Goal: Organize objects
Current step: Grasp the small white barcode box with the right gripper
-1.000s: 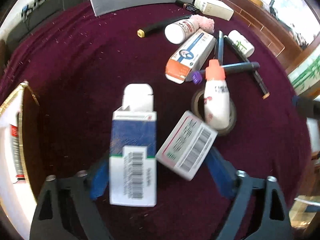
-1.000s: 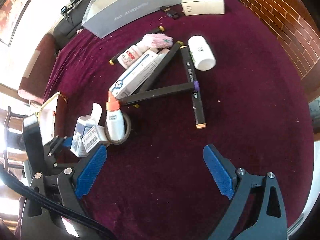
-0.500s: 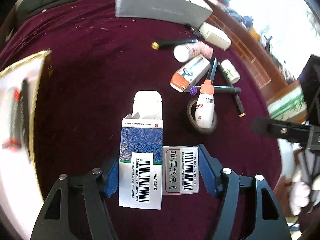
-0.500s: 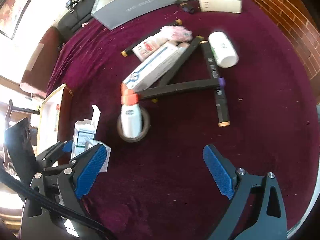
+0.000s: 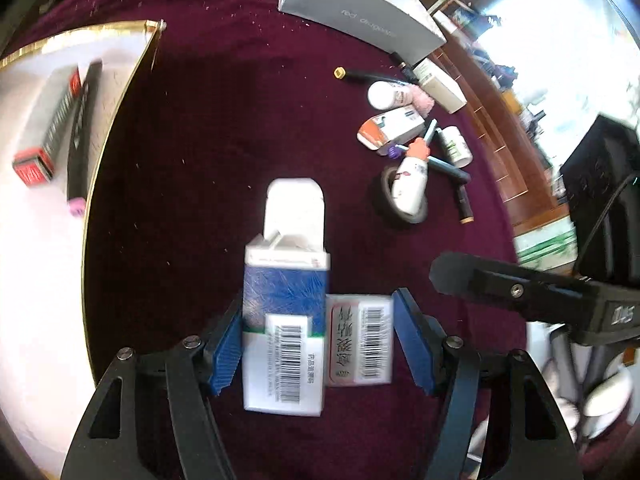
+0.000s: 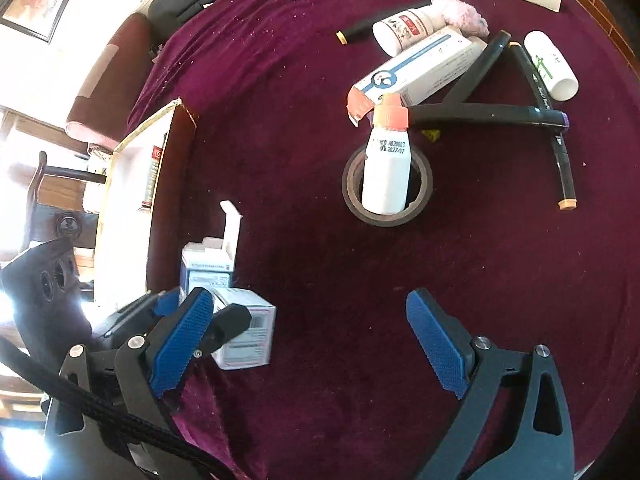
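My left gripper [image 5: 320,332] is shut on two cartons side by side: a blue-and-white box [image 5: 284,292] with its top flap open and a smaller white barcode box [image 5: 360,340]. Each blue pad presses on one outer side. Both cartons hang just over the maroon cloth, close to the gold-rimmed white tray [image 5: 86,200] on the left. In the right wrist view the same blue-and-white box [image 6: 206,268] and barcode box [image 6: 248,336] sit at lower left. My right gripper [image 6: 308,300] stands open over bare cloth with nothing between its fingers.
The tray holds a grey-red box [image 5: 48,132] and a black marker [image 5: 80,136]. A white bottle with an orange cap [image 6: 386,168] lies across a tape roll [image 6: 352,200]. Behind it are a long white-blue carton [image 6: 420,68], black markers [image 6: 492,114], two white bottles and a large grey box [image 5: 360,12].
The left jaws closed, squeezing the two cartons together, and carried them left toward the tray while the wrist rolled. The right gripper, still open, moved closer to the bottle and tape roll.
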{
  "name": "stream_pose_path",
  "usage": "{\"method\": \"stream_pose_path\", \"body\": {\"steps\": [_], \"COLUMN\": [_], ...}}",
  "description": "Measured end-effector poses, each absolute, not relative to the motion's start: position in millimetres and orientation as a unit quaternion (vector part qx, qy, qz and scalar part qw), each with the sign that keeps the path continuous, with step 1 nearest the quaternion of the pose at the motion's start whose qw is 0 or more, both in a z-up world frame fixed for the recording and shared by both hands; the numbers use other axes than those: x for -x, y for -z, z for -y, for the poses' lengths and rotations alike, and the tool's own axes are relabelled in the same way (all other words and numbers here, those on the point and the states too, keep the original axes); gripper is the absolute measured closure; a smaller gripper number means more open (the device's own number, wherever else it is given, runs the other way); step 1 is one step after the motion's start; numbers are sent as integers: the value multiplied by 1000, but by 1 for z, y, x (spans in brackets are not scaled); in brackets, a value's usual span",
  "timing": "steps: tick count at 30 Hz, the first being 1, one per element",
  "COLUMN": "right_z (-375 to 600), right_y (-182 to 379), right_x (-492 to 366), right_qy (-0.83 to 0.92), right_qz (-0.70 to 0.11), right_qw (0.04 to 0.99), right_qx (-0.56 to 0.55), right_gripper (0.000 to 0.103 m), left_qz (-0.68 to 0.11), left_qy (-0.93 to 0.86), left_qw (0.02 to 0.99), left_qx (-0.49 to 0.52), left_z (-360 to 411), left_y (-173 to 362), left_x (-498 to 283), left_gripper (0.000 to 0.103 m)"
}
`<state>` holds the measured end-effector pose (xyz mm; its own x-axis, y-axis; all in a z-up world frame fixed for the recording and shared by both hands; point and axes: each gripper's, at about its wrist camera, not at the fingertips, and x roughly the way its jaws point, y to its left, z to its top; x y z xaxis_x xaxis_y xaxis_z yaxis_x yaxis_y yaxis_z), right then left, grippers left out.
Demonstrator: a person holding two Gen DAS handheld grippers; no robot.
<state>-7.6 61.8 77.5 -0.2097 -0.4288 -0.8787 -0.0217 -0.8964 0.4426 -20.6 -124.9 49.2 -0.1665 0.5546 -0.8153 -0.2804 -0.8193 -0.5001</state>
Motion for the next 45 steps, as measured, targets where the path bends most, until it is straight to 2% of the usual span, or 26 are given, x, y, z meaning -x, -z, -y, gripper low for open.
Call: {"method": "stream_pose_path", "body": {"steps": [7, 10, 12, 14, 17, 19, 21, 23, 24, 25, 32, 40, 43, 45], "right_z": [-50, -28, -12, -8, -15, -14, -9, -3, 0, 4, -29, -67, -67, -66], "right_y": [-78, -77, -73, -69, -65, -60, -53, -47, -50, -49, -61, -61, -65, -70], "right_x": [-5, -18, -23, -22, -15, -7, 1, 7, 10, 12, 4, -12, -14, -15], "right_qy": [766, 775, 776, 771, 764, 760, 756, 755, 761, 762, 772, 768, 769, 770], "right_qz": [150, 87, 48, 62, 122, 126, 118, 110, 97, 82, 77, 131, 141, 146], "right_qw": [130, 135, 132, 133, 119, 102, 88, 76, 72, 70, 47, 37, 51, 65], "right_qx": [-612, -612, -614, -619, -623, -630, -638, -642, -637, -638, -629, -625, -621, -618], "right_gripper": [6, 14, 27, 34, 35, 38, 50, 57, 68, 72, 72, 72, 72, 72], "left_qz": [182, 180, 180, 178, 177, 172, 154, 138, 126, 117, 64, -92, -108, -84], "left_qy": [-758, -768, -769, -770, -770, -771, -775, -778, -779, -780, -780, -789, -798, -794], "left_qw": [268, 261, 259, 256, 255, 259, 256, 257, 255, 254, 270, 226, 221, 230], "left_qx": [566, 557, 556, 557, 558, 556, 556, 557, 559, 560, 561, 564, 551, 556], "left_z": [168, 181, 185, 188, 189, 190, 188, 186, 183, 179, 139, 64, 55, 61], "left_y": [-73, -82, -83, -82, -82, -84, -84, -84, -83, -82, -75, -36, -30, -32], "left_x": [24, 20, 18, 17, 13, 10, 6, 2, 0, -2, -12, -2, -5, -8], "left_gripper": [39, 39, 39, 39, 39, 39, 39, 39, 39, 39, 38, 38, 38, 47]}}
